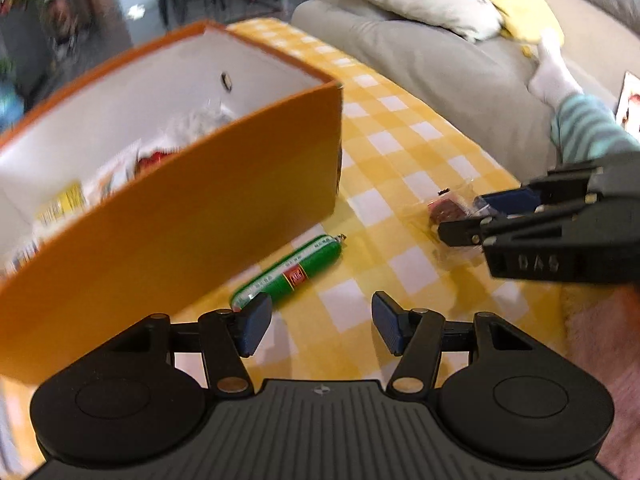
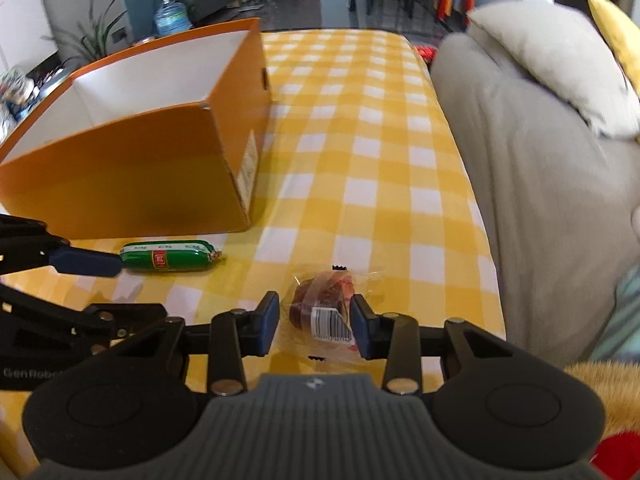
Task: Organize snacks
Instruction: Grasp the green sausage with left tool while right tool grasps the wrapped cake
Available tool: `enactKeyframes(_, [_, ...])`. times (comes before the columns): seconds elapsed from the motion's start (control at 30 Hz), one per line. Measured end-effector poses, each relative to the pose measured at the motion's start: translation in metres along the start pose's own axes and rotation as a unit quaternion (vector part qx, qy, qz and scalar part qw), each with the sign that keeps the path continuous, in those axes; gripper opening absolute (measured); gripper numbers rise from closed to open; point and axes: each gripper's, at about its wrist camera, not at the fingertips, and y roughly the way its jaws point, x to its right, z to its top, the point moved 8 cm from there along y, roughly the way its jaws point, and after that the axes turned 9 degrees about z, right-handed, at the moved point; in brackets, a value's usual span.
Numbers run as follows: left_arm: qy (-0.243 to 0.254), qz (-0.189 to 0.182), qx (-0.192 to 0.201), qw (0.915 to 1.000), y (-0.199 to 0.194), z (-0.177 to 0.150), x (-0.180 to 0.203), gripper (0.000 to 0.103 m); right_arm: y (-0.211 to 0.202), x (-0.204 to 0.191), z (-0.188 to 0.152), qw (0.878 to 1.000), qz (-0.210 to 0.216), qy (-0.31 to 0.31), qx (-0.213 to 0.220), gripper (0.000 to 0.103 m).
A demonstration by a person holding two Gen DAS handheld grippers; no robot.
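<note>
On the yellow checked tablecloth (image 2: pixel 360 168) stands an orange box (image 2: pixel 132 168), with packets (image 1: pixel 120 168) inside it. Just beside its near wall lies a green sausage (image 2: pixel 170 258), flat on the cloth. The left gripper (image 1: pixel 320 330) hangs above the cloth with its jaws spread and nothing between them; 1 blue fingertip (image 2: pixel 86 262) sits right at the sausage's end. The right gripper (image 2: pixel 314 324) has its jaws apart on either side of a clear-wrapped snack (image 2: pixel 324 304), close to the wrapper; whether they touch it I cannot tell. A beige sofa (image 2: pixel 520 180) borders the table.
</note>
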Motion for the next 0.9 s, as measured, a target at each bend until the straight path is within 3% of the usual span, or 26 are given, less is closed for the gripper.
enactKeyframes(0.27, [0.078,0.01,0.0,0.9969,0.016,0.009,0.011,0.069,0.0,0.004,-0.001,1.0,0.006,0.019,-0.001,0.038])
enactKeyframes(0.5, [0.153,0.051,0.007,0.9869,0.029,0.014,0.012,0.069,0.002,0.006,-0.001,1.0,0.007,0.028,0.0,0.039])
enactKeyframes(0.63, [0.133,0.044,-0.027,0.9898,0.039,0.008,0.007,0.068,0.003,0.006,0.0,1.0,0.006,0.028,0.0,0.04])
enactKeyframes(0.9, [0.108,0.009,-0.032,0.9936,0.026,0.007,0.008,0.065,0.004,0.006,0.001,1.0,0.007,0.027,-0.001,0.042])
